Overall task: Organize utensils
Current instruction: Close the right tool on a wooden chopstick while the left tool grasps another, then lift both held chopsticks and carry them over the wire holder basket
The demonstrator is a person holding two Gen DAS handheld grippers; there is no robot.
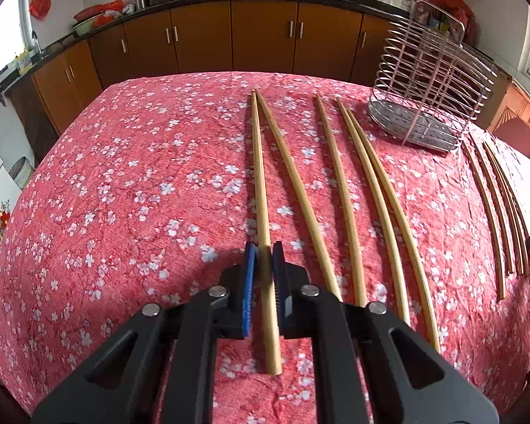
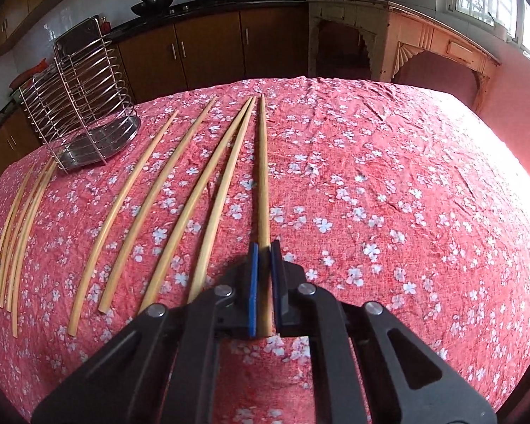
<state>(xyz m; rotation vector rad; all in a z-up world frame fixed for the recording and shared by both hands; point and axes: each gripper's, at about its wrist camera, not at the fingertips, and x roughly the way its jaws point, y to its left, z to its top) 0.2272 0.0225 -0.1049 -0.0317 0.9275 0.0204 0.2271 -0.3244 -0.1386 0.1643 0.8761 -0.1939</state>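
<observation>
Chopstick [image 1: 261, 190] seemingly pinched between both jaws.

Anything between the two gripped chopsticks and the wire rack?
Only loose chopsticks lying flat on the tablecloth between the left gripper, the right gripper and the wire utensil rack. Nothing upright; lifting over them looks clear.

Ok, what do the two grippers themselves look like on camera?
The left gripper and right gripper look alike: black angular linkage bodies with triangular cut-outs, round silver pivot bolts, and two flat fingers faced with blue ridged pads. No cables, markings or sleeves show.
</observation>
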